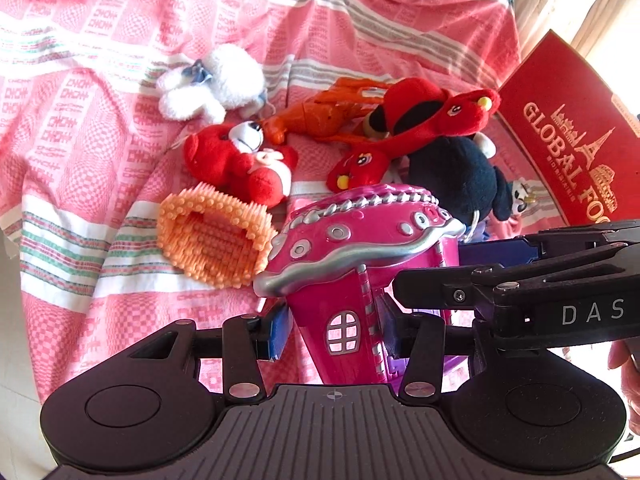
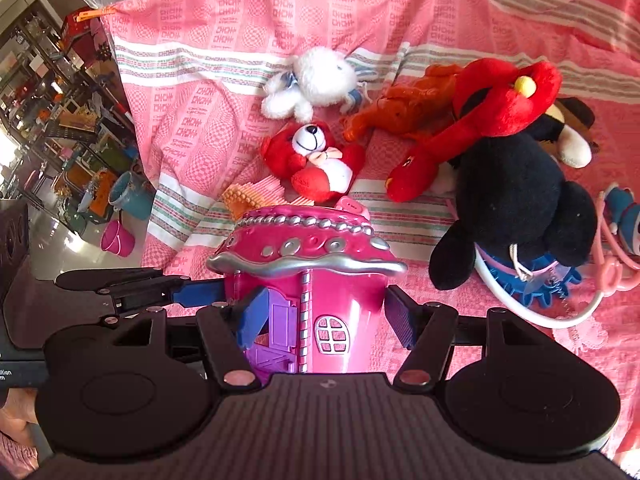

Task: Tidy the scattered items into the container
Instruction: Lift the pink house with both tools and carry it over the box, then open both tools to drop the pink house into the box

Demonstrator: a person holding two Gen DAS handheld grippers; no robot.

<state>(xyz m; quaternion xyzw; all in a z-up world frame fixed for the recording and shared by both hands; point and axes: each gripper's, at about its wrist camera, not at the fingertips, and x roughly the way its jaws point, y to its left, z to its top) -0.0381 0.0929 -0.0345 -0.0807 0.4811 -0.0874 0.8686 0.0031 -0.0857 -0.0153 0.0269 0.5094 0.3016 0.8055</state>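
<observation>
Both claws, left claw point(image 1: 334, 330) and right claw point(image 2: 322, 318), are clamped on the pink toy house point(image 1: 352, 264), upright on the pink cloth point(image 1: 120, 80).

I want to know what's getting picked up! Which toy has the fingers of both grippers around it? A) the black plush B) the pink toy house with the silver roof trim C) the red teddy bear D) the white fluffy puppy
B: the pink toy house sits between the blue fingers of the left gripper, and likewise in the right gripper; the plush toys lie on the cloth beyond.
</observation>
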